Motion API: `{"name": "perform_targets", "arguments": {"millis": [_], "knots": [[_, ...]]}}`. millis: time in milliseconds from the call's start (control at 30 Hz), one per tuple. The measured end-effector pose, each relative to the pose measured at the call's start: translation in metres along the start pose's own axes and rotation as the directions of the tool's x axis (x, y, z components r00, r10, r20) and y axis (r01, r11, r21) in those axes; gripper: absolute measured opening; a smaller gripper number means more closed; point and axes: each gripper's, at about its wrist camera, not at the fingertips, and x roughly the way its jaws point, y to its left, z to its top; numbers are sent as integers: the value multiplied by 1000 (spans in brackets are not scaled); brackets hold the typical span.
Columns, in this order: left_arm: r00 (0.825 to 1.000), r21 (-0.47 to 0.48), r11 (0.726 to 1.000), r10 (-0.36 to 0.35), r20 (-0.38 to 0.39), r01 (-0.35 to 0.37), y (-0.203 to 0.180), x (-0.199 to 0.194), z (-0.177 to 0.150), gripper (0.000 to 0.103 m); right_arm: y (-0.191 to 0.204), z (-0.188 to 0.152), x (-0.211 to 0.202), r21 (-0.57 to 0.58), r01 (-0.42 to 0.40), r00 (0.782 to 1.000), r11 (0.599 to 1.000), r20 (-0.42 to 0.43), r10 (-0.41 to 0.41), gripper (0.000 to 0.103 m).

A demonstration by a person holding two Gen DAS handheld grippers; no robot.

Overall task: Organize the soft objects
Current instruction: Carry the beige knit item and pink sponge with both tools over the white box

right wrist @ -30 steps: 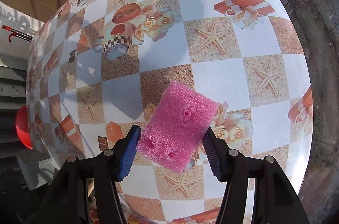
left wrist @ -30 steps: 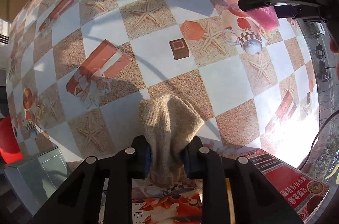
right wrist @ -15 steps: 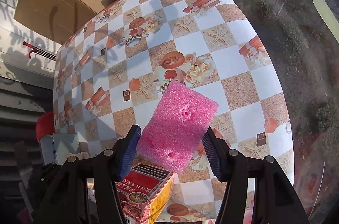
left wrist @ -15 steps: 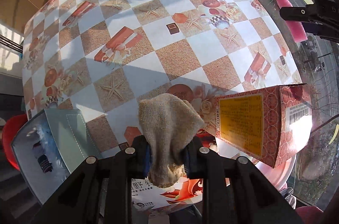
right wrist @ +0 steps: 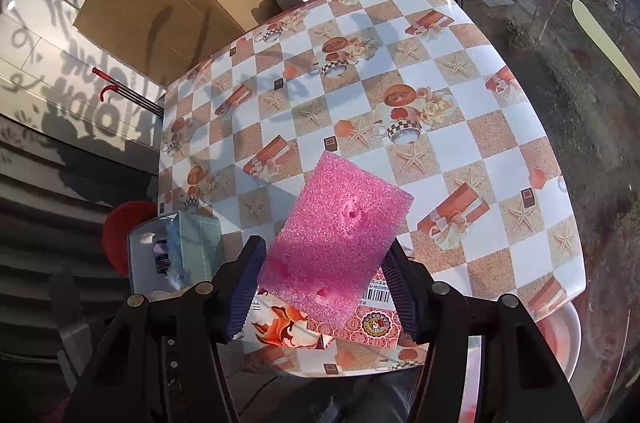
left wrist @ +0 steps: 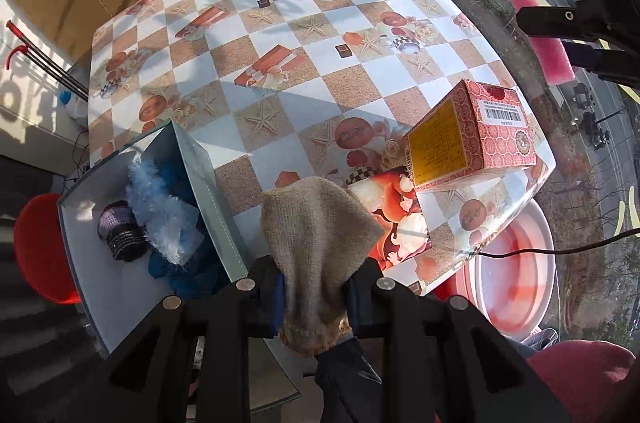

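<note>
My left gripper (left wrist: 314, 289) is shut on a beige knitted sock (left wrist: 316, 235) and holds it high above the table's near edge. My right gripper (right wrist: 320, 283) is shut on a pink sponge (right wrist: 338, 243), also high over the table; the sponge shows in the left wrist view (left wrist: 548, 51) at the far right. An open grey box (left wrist: 116, 287) at the near left holds a blue fluffy item (left wrist: 160, 211), a dark blue cloth and a purple knitted piece (left wrist: 120, 235). The box also shows in the right wrist view (right wrist: 140, 263).
A red and yellow carton (left wrist: 468, 135) lies near the table's right front, beside a flat red printed box (left wrist: 396, 219). The checked tablecloth (left wrist: 280, 35) covers the table. A pink basin (left wrist: 516, 271) and a red stool (left wrist: 40, 251) stand below. Cardboard leans behind.
Both grippers have risen and pulled back from the table, each still holding its item. The boxes, the basin and the table's edges have come into view.
</note>
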Motion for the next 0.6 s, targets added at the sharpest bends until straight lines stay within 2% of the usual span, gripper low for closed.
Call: {"name": "perform_targets", "arguments": {"millis": [400,600], "knots": [[998,-159,987,16,53,-8,62,-26,-41,26,91,-35,23,-104,-62,996,993,-76,54,61],[997,-208,978,30,69,-15,84,-32,-58,26,140,-45,40,-225,-75,991,971,-124,48,61]]}}
